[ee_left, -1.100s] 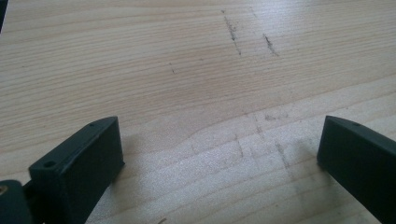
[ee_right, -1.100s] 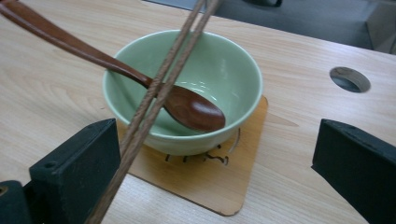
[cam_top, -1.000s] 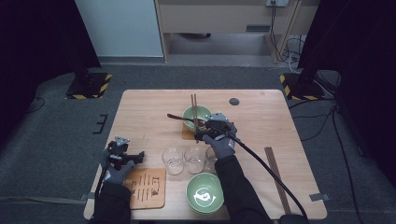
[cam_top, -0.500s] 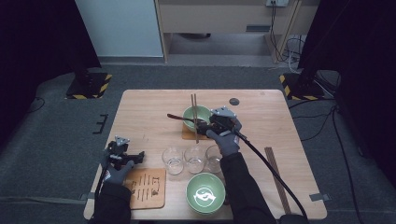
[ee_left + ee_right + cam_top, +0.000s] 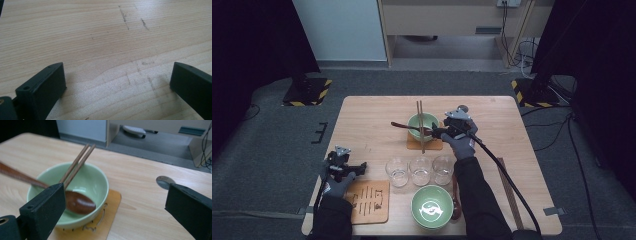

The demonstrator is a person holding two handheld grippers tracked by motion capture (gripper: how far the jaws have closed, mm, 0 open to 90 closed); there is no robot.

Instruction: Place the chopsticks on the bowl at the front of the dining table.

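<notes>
Half hidden behind the near jaw in the right gripper view: brown spoon (image 5: pixel 75 203), bowl end resting inside the pale green bowl (image 5: pixel 92 182), handle running off blurred past the bowl's rim toward the counter's left edge. Right gripper (image 5: pixel 439 133) at the bowl's right side, jaws spread wide, gripping nothing; contact with the spoon hard to judge from the high view. Bowl on a wooden coaster (image 5: pixel 110 220) near the middle of the counter's (image 5: pixel 502 120) far half, chopsticks (image 5: pixel 77 162) laid across the rim. Small round disc (image 5: pixel 165 181) farther off toward the far right corner. Left gripper (image 5: pixel 354 167) down by the near left corner, jaws wide apart over bare wood, empty. Three glasses (image 5: pixel 421 170) lined up between the two bowls, second green bowl (image 5: pixel 432 207) at the near edge, printed board (image 5: pixel 369 200) beside the left hand.
</notes>
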